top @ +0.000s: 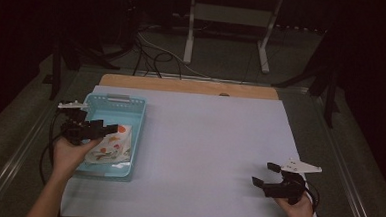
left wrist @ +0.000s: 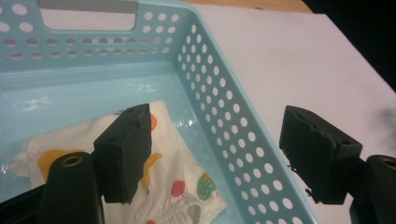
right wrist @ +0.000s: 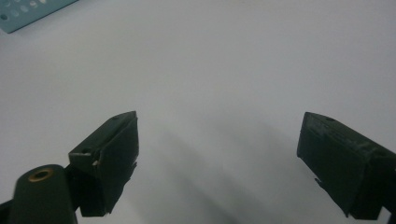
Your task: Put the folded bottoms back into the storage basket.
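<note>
A light blue perforated basket (top: pixel 139 116) stands at the left of the white table. Inside it lies a folded white cloth (top: pixel 113 145) printed with coloured fruit. My left gripper (top: pixel 111 129) hovers over the basket's near half, just above the cloth, open with nothing between its jaws. In the left gripper view the cloth (left wrist: pixel 182 186) lies below the left jaw, while the basket wall (left wrist: pixel 224 107) runs between the jaws of the left gripper (left wrist: pixel 217 116). My right gripper (top: pixel 262 173) is open over bare table at the front right, seen also in its own view (right wrist: pixel 219 119).
The white table top (top: pixel 204 139) stretches between the two hands, with a wooden strip (top: pixel 182 85) along its far edge. A corner of the basket (right wrist: pixel 28 14) shows in the right gripper view. Cables and a white metal stand (top: pixel 190 28) sit on the floor beyond.
</note>
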`<state>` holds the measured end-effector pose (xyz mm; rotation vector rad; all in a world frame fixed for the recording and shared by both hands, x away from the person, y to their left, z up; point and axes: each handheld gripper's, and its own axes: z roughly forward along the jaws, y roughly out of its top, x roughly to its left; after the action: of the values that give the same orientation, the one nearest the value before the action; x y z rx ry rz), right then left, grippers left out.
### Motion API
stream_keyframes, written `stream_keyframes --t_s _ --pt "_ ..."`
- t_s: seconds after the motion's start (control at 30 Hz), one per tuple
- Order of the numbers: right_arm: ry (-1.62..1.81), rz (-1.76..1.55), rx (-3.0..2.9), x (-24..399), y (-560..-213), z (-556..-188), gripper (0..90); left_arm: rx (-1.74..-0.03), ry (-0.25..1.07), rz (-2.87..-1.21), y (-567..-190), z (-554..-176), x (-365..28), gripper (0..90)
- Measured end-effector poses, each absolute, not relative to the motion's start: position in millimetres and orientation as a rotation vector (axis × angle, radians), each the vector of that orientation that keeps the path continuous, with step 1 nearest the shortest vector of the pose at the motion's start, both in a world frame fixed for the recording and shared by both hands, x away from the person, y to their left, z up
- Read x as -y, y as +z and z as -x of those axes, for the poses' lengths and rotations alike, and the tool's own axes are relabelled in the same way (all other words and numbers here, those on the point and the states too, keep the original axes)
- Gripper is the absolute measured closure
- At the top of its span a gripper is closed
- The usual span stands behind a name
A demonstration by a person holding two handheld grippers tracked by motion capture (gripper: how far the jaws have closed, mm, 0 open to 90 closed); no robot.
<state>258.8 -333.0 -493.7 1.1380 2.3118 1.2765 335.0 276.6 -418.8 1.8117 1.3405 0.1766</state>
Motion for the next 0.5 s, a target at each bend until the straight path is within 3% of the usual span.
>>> stream_keyframes --t_s 0.5 --pt "1.276 -1.136 -2.309 333.2 -492.6 -258.6 12.9 -1.235 0.199 -1.850 -409.6 -327.9 -250.9 20.3"
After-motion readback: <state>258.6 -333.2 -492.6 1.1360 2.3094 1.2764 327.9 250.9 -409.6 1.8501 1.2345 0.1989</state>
